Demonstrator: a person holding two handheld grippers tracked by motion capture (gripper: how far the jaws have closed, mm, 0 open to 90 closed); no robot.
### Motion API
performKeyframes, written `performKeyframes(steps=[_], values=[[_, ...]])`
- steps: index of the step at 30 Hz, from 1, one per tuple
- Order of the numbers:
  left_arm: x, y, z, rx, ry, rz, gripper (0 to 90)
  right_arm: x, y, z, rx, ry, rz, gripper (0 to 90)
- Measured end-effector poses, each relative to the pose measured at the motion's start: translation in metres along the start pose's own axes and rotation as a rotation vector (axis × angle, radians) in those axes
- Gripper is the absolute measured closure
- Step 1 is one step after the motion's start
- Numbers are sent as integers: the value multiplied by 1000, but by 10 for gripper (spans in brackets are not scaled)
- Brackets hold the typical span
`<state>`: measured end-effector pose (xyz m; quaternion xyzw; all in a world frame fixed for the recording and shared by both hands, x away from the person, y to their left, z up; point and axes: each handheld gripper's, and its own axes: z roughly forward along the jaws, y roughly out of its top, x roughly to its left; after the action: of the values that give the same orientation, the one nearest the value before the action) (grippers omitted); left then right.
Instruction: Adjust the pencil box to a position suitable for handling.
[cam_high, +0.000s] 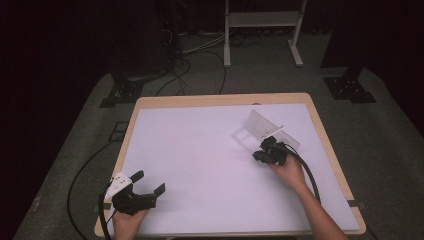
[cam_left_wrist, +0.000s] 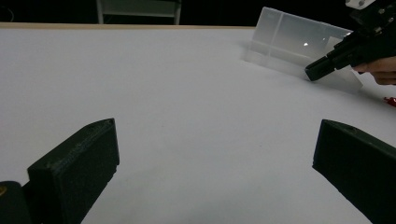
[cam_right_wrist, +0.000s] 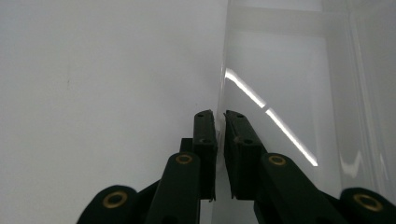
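The right gripper (cam_right_wrist: 219, 126) was clamped on the thin edge of a clear plastic tray (cam_high: 260, 127), the wall pinched between its fingertips. The left gripper (cam_high: 147, 182) sat wide apart (idle, well away). With so shallow a bite, the slick wall could slip free if tilted.

The counter (cam_high: 150, 102) was pale wood under a plain white mat (cam_high: 200, 160), on which sat a clear, colourless plastic box (cam_high: 260, 127) beside the matte black right gripper (cam_high: 265, 150).
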<state>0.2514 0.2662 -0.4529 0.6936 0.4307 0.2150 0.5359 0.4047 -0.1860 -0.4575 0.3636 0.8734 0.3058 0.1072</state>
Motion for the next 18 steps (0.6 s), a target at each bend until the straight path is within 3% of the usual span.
performKeyframes(steps=[4,13,18], values=[[0,0,0,2,1,0,0,1,0,-1,-8,-25,-38,846],[0,0,0,1,2,-1,0,5,2,-12,-49,-80,-69,854],[0,0,0,2,0,-4,0,11,4,-22,-72,-87,-108,854]])
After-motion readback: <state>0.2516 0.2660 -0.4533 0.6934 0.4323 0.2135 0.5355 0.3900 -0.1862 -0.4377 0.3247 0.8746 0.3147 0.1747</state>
